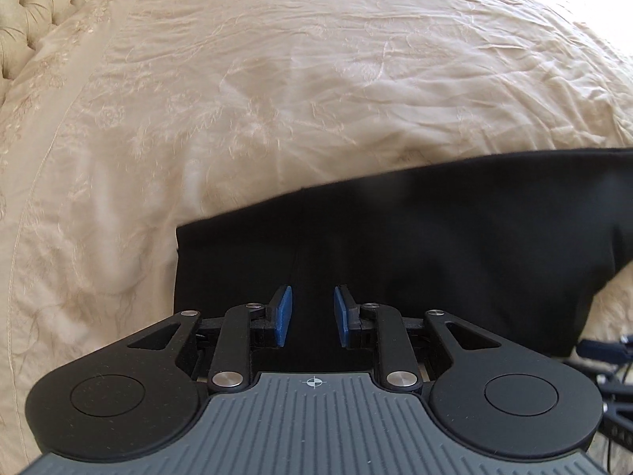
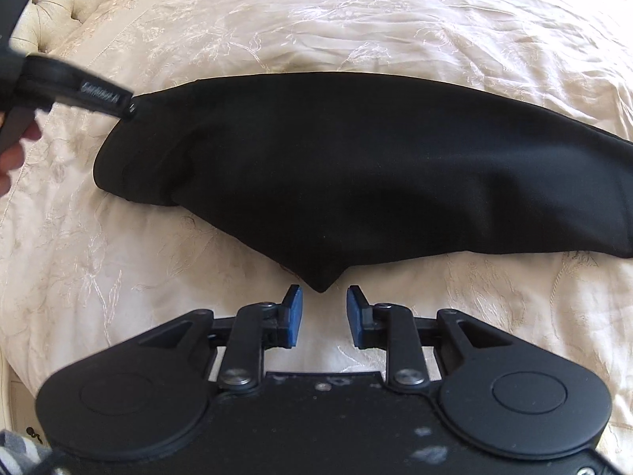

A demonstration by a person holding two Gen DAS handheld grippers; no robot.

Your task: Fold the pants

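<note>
The black pants (image 2: 356,166) are lying in a folded bundle across the cream bedspread (image 2: 395,19), with one pointed corner hanging toward the right gripper (image 2: 324,304). That gripper is standing released: its blue pads (image 2: 294,316) are flanking the corner's tip without pressing on it, and pale cover is showing in the gap behind. The left gripper (image 1: 312,312) is hovering over the other end of the bundle, its pads (image 1: 283,316) narrowly parted with dark cloth filling the gap; they do not appear to be pinching anything, so it is likely idling above the fabric. In the right wrist view a hand (image 2: 16,154) is carrying that gripper at the upper left, close to the bundle's rounded end.

To do this step well, the person is probably best advised to tuck the loose corner under or smooth it flat, keeping the left end steady so the layers are not sliding, and pressing lightly to avoid dragging the cover.

The bedspread is embroidered and wrinkled, giving soft, uneven support. A tufted headboard (image 1: 31,12) is standing beyond it, and daylight is washing the far right side
</note>
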